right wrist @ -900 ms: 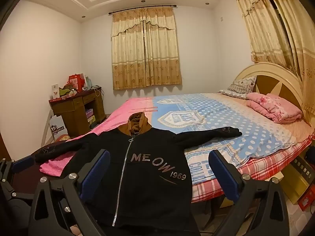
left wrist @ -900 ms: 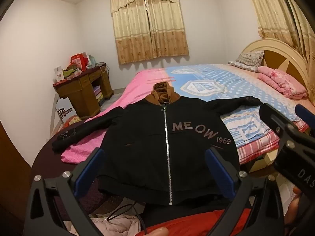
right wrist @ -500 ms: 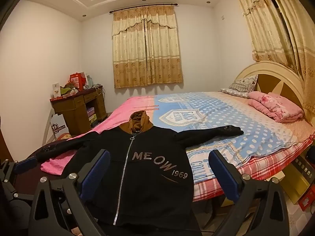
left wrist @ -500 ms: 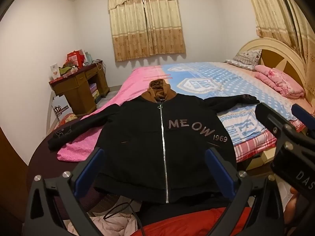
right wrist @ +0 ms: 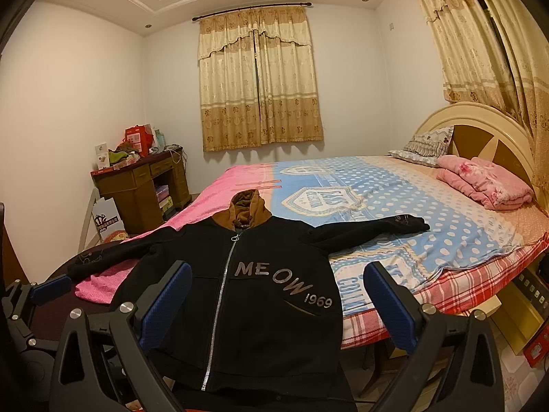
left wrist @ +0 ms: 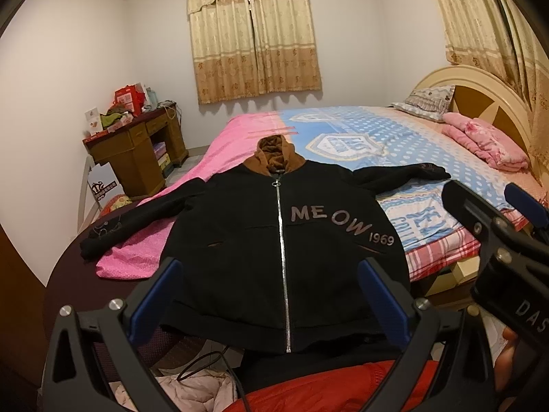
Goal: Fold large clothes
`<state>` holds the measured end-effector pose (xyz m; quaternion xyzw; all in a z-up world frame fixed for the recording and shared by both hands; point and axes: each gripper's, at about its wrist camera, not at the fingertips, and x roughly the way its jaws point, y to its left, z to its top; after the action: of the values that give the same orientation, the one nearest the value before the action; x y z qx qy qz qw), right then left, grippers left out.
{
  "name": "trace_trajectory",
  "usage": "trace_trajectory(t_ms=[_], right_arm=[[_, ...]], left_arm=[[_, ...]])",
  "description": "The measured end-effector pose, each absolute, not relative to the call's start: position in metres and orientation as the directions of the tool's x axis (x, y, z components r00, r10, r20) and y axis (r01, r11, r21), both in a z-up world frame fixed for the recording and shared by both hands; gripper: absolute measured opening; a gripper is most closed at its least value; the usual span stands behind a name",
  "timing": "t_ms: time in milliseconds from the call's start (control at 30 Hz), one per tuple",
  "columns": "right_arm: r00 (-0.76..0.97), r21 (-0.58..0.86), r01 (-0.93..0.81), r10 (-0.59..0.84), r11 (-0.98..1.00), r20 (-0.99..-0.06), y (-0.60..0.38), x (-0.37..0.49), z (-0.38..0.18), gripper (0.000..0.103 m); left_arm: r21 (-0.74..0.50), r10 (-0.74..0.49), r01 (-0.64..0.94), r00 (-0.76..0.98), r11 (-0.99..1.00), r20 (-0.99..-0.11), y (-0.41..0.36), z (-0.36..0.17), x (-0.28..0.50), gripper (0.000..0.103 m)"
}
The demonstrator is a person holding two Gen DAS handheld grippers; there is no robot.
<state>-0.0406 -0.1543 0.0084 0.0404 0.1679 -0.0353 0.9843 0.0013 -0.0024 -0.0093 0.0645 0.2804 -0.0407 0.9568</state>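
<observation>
Hoodie (right wrist: 260, 312) flat on bed (right wrist: 429, 213), zipped.
Right hand-held gripper (right wrist: 278, 305) above its hem, jaws wide, nothing between; sleeves spread.

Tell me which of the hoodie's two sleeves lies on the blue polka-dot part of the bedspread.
The sleeve stretching toward the headboard, on the MEOW side of the hoodie. The other sleeve lies across the pink cloth near the desk.
</observation>
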Motion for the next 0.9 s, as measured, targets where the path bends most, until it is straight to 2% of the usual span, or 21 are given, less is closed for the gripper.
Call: trace_trajectory(t_ms=[900], right_arm=[[0.932, 0.085, 0.085, -0.049, 0.993, -0.359, -0.1563, -0.0352, 0.0028, 0.101]], left_arm=[[0.100, -0.037, 0.109, 0.838, 0.989, -0.545, 0.0036, -0.0100, 0.0028, 0.103]])
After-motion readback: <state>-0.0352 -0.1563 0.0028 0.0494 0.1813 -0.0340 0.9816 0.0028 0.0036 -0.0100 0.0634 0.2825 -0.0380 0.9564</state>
